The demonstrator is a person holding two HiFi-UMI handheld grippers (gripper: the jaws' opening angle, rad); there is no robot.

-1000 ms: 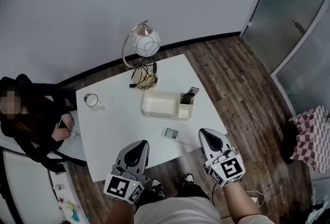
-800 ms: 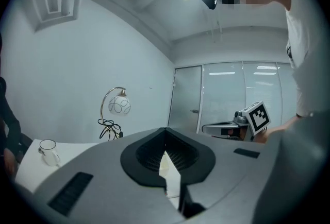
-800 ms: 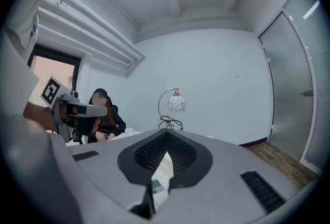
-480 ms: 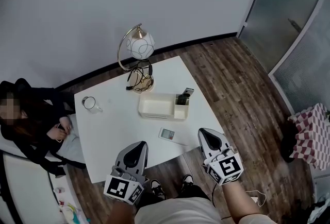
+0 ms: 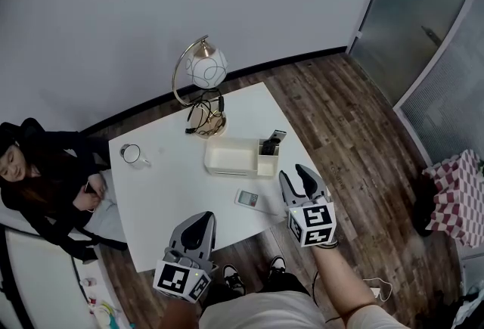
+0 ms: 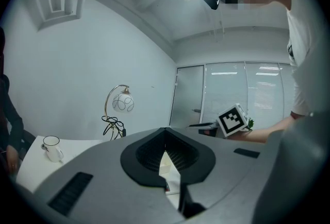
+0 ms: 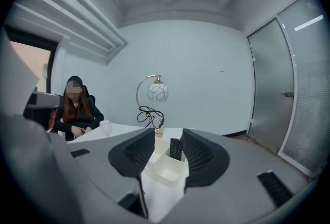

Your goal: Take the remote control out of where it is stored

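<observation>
The right gripper (image 5: 296, 178) hung over the table's (image 5: 174, 184) near edge, jaws just opening (nothing between them), remote control (image 5: 272, 141) ahead; left gripper (image 5: 198, 225) was closed.

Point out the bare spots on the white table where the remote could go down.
Widest free patch: the table between cup and white tray, down to the near edge. Smaller: far corner right of the lamp, behind the tray. Crowded: around the small white device and the lamp's cables.
</observation>
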